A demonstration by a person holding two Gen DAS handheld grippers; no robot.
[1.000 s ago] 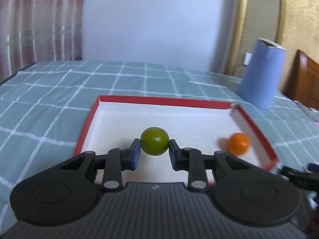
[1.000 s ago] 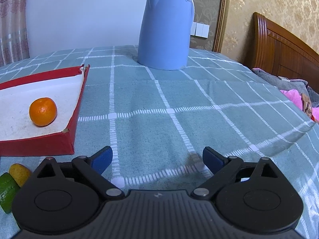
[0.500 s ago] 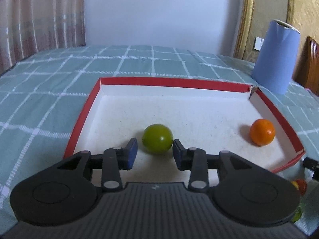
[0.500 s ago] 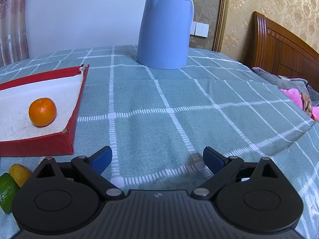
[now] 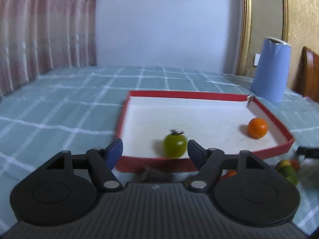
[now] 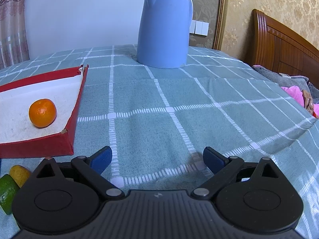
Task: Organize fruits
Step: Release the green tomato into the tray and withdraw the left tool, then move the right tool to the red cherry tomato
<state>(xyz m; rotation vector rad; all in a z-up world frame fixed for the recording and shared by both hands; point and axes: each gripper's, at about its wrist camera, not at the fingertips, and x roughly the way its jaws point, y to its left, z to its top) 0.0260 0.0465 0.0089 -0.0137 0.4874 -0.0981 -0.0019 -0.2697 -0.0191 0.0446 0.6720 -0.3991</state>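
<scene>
A green tomato (image 5: 175,145) with a dark stalk lies on the white floor of the red-walled tray (image 5: 199,95), near its front wall. My left gripper (image 5: 155,151) sits just in front of the tray, its jaws opening, and its blue pads stand apart from the tomato. An orange (image 5: 257,127) rests in the tray's right corner; the right wrist view shows the orange (image 6: 42,113) inside the tray (image 6: 78,103) too. My right gripper (image 6: 157,160) hovers open over the checked cloth with nothing between its fingers. Loose fruits (image 5: 287,168) lie outside the tray's front right corner.
A blue kettle (image 6: 164,26) stands at the back on the green checked tablecloth (image 6: 179,103). A yellow fruit (image 6: 19,174) and a green one (image 6: 7,190) lie by the tray's corner. A wooden headboard (image 6: 287,45) and bedding are beyond the table's right edge.
My left gripper let go of the green tomato, which now rests in the tray, and drew back and leftward with its jaws spreading. The right gripper stayed still.
</scene>
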